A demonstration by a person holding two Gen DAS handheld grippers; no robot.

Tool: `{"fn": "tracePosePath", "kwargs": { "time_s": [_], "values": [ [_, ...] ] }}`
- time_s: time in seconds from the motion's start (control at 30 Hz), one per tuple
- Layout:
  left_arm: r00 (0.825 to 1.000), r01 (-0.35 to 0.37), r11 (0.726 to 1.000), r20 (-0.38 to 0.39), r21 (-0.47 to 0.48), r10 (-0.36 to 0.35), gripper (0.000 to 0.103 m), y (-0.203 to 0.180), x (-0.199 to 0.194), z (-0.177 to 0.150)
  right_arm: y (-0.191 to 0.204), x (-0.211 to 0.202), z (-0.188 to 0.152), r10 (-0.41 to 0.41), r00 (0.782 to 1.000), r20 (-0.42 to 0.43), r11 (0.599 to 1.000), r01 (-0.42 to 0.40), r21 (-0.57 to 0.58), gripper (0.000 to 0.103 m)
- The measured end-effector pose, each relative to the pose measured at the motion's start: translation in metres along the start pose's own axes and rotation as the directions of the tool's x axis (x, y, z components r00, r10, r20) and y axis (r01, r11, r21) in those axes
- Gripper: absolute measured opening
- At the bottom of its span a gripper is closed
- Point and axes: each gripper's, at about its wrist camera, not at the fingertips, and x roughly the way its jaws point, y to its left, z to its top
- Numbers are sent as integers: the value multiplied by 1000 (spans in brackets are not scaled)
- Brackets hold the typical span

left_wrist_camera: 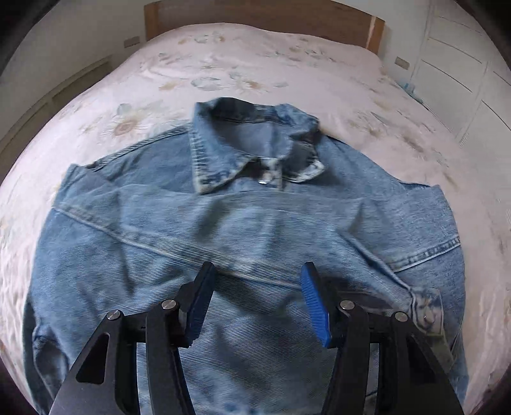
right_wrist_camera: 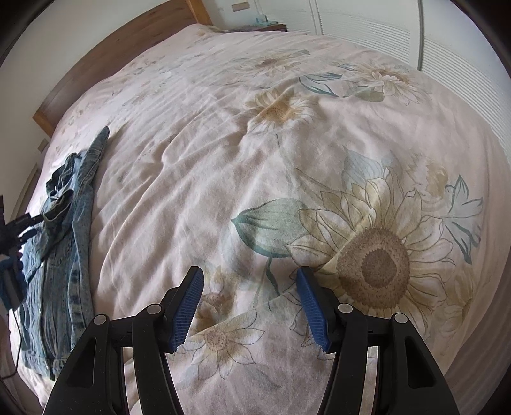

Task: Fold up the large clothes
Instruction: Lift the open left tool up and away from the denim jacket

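A light blue denim jacket [left_wrist_camera: 223,242] lies on the bed with its collar [left_wrist_camera: 252,150] towards the headboard. Both sleeves are folded in across its body, one cuff [left_wrist_camera: 428,309] lying at the right. My left gripper [left_wrist_camera: 257,274] hovers open and empty just above the folded sleeves. In the right wrist view the jacket [right_wrist_camera: 67,255] shows at the far left edge. My right gripper [right_wrist_camera: 249,281] is open and empty over bare bedding, well to the right of the jacket. The left gripper [right_wrist_camera: 22,230] shows there beside the jacket.
The bed has a pale sunflower-print cover [right_wrist_camera: 287,159] and a wooden headboard [left_wrist_camera: 262,16]. White slatted wardrobe doors [right_wrist_camera: 415,41] stand along the bed's right side. A nightstand [right_wrist_camera: 265,25] sits by the headboard.
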Motion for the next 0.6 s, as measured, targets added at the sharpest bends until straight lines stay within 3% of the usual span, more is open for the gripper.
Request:
{"fn": "tracePosePath", "kwargs": {
  "time_s": [0.07,0.37,0.6],
  "values": [
    [1000,-11,1000,-1,17,11,56,-12,7,3,-2,1,0,4,1000,-4,1000,-4,5,62],
    [1000,-9,997,-28,77,11,57,-49,21,11,-4,4,2,7,1000,-7,1000,-7,0,62],
    [999,35,999,22,34,-36,57,-31,-21,11,0,-5,4,9,1000,11,1000,-9,-4,62]
  ]
}}
